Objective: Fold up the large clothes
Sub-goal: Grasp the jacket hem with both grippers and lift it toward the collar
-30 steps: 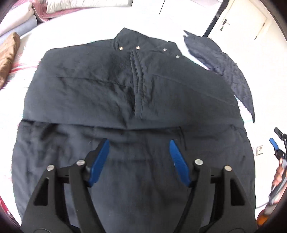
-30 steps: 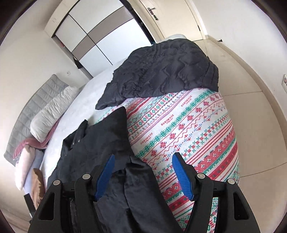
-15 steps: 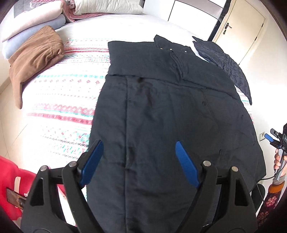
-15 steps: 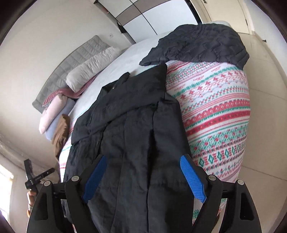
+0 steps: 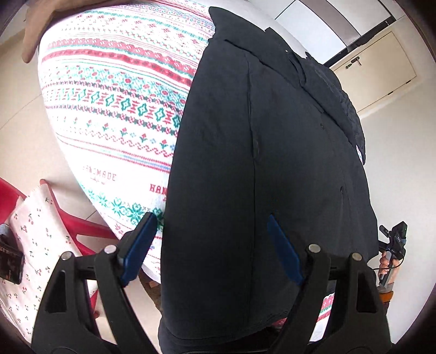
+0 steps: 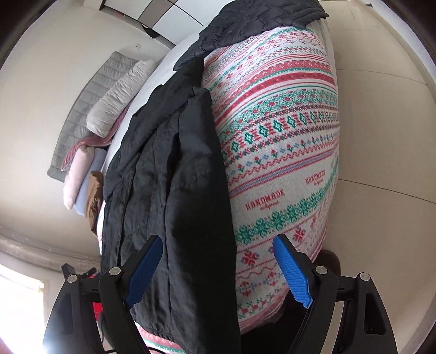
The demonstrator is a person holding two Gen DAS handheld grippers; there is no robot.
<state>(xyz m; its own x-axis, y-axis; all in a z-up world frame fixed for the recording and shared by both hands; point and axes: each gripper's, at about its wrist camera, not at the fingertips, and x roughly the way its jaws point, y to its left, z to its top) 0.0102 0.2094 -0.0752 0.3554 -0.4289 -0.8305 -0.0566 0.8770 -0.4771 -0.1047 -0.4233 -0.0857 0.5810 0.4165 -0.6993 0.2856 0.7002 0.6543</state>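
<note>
A large black coat lies lengthwise on the patterned bedspread, sleeves folded in, its hem hanging over the bed's foot. My left gripper is open and empty, its blue pads straddling the coat's lower left edge near the hem. The coat also shows in the right wrist view. My right gripper is open and empty, straddling the coat's lower right edge. The right gripper also shows at the far right of the left wrist view.
A dark quilted jacket lies at the bed's far right corner. Pillows and folded clothes sit by the headboard. A red chair with a cherry-print cloth stands left of the bed's foot. Tiled floor surrounds the bed.
Both grippers have pulled back from the collar end to the bed's foot and dropped low, now level with the coat's hem. Both stayed open.
</note>
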